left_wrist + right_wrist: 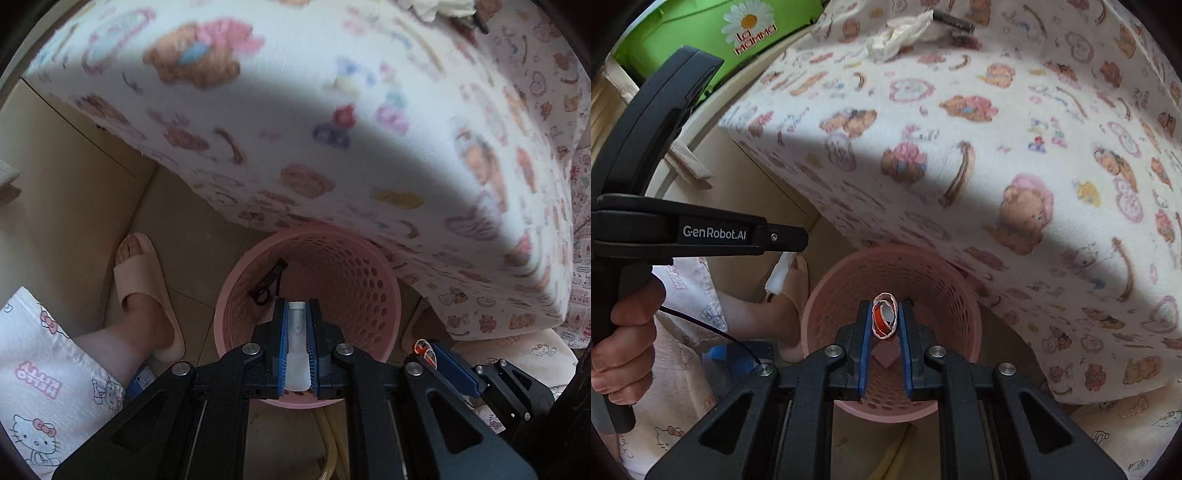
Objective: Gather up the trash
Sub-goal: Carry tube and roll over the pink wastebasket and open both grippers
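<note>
A pink perforated trash basket (354, 280) stands on the floor under the table edge; it also shows in the right wrist view (938, 284). My left gripper (297, 314) is shut on a small frosted white plastic bottle (297, 347), held over the basket's mouth. My right gripper (885, 314) is shut on a crumpled red and white wrapper (884, 316), also over the basket. A black item (267, 282) lies inside the basket, and a brown square piece (885, 355) lies inside it too. The left gripper's body (701, 232) shows at the left of the right wrist view.
A table with a bear-print cloth (332, 110) overhangs the basket. A crumpled white tissue (901, 33) and a dark object (955, 20) lie on it. The person's foot in a beige slipper (144, 291) stands left of the basket. A green box (713, 29) sits behind.
</note>
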{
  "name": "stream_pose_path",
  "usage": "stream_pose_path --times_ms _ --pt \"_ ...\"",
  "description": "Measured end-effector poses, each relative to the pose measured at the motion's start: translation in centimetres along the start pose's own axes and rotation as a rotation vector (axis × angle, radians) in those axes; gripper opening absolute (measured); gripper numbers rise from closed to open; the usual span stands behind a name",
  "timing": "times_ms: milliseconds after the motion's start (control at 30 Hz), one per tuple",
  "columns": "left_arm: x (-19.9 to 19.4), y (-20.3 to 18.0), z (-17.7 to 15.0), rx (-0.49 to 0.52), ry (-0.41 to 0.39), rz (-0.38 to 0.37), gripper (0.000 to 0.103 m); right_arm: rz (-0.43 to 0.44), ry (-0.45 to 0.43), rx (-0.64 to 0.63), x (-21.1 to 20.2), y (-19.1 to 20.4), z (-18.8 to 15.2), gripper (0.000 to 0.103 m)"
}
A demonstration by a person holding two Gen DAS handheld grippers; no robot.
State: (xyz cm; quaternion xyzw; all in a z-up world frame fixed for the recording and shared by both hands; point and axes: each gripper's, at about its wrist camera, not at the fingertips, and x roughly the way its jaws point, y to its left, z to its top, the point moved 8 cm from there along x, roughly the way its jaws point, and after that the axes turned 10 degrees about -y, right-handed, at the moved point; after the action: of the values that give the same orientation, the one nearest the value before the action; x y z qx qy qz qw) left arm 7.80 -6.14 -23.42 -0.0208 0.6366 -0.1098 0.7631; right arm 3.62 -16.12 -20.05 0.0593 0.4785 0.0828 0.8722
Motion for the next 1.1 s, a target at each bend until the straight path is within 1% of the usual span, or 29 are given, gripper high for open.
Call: stream_pose_path --times_ms 67,133,267,400,567,667,733,767,800,833,900,933,967,1033,1100 --pt "1.7 0.4 -0.8 -0.014 0.043 0.020 0.009 -0.012 0.054 -0.003 1.8 -0.2 -1.1 0.014" --pt "3.3 0.6 -1.5 -0.023 0.080 0.033 0.009 -0.042 0.100 -0.003 3.5 -0.7 -2.2 0.014" --pt "6.1 1.1 -2.8 -0.023 0.134 0.068 0.009 -0.069 0.195 0.006 6.2 -1.6 -4.6 0.014" --pt "8.3 1.6 -4.3 -0.045 0.202 0.074 0.009 -0.101 0.255 0.027 7.8 -2.8 -6.5 0.014" --pt "9.6 1.8 -5.5 -0.030 0.236 0.096 0.009 -0.102 0.298 0.063 8.6 -3.6 -7.6 0.014" --pt "10.0 2.0 -6.2 -0.030 0.261 0.101 0.009 -0.107 0.322 0.062 8.9 -3.6 -8.2 0.021" --pt "10.3 2.2 -6.6 -0.040 0.279 0.098 0.009 -0.112 0.347 0.067 9.2 -3.7 -8.7 0.029" --pt "10.3 2.2 -6.7 -0.046 0.284 0.097 0.009 -0.115 0.358 0.070 9.4 -3.7 -8.9 0.031" --pt "10.4 2.2 -6.8 -0.046 0.288 0.097 0.009 -0.118 0.364 0.072 9.4 -3.8 -9.0 0.036" --pt "10.4 2.2 -6.9 -0.040 0.288 0.100 0.009 -0.123 0.367 0.072 9.3 -3.9 -9.1 0.044" --pt "10.4 2.2 -7.0 -0.017 0.281 0.118 0.015 -0.132 0.361 0.070 9.2 -3.9 -9.0 0.052" --pt "10.4 2.2 -6.9 -0.008 0.276 0.128 0.026 -0.139 0.356 0.067 9.1 -3.9 -8.9 0.052" --pt "10.4 2.2 -6.9 0.000 0.271 0.142 0.033 -0.144 0.353 0.065 9.1 -3.8 -9.0 0.053" --pt "10.5 2.1 -7.2 0.027 0.281 0.173 0.032 -0.146 0.350 0.068 9.0 -3.8 -8.9 0.056" --pt "10.6 2.2 -7.9 0.063 0.317 0.227 0.032 -0.148 0.348 0.075 8.9 -3.9 -8.7 0.057"
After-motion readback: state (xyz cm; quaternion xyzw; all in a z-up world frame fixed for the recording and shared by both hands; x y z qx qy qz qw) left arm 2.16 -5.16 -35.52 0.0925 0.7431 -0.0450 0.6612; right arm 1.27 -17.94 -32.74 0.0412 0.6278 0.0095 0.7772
